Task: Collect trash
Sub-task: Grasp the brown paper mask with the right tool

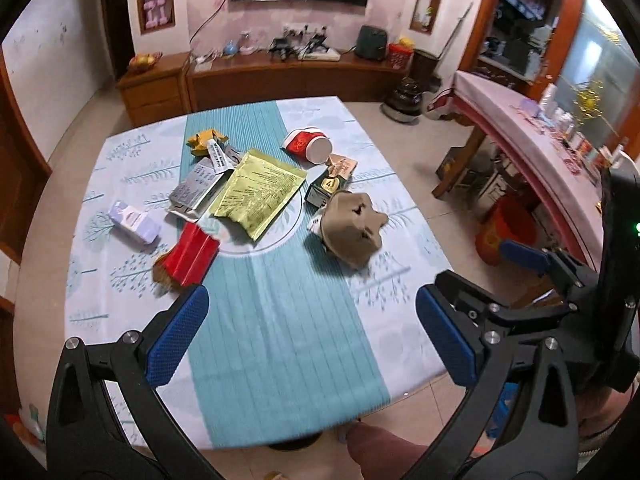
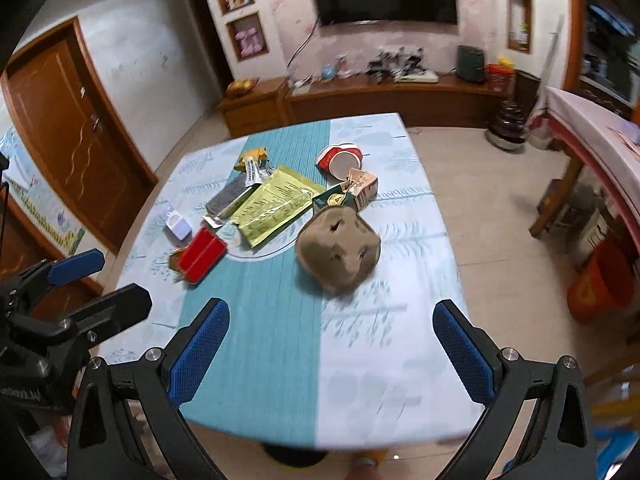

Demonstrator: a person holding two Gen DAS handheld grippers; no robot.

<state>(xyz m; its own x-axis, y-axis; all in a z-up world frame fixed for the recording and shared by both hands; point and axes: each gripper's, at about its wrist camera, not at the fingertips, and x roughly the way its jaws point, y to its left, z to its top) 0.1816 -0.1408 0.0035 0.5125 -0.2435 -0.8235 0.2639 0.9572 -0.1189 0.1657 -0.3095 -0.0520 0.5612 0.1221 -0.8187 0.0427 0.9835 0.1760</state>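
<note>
Trash lies in the middle of the table (image 1: 280,320): a crumpled brown paper bag (image 1: 352,228) (image 2: 338,254), a tipped red paper cup (image 1: 308,146) (image 2: 340,158), a yellow-green foil pouch (image 1: 258,192) (image 2: 276,204), a red box (image 1: 192,258) (image 2: 202,256), a lilac box (image 1: 134,222) (image 2: 178,226), a grey packet (image 1: 192,190), a yellow wrapper (image 1: 206,140) and a dark green carton (image 1: 326,190) (image 2: 336,200). My left gripper (image 1: 312,334) (image 2: 108,280) hangs open and empty over the near teal stripe. My right gripper (image 2: 332,352) (image 1: 484,270) is open and empty too, just short of the brown bag.
A red bucket (image 1: 508,232) (image 2: 600,280) stands on the tiled floor to the right, beside a pink-covered side table (image 1: 520,120). A wooden cabinet (image 1: 280,76) runs along the back wall. A brown door (image 2: 72,140) is at left. A person's foot (image 1: 376,452) shows below the table edge.
</note>
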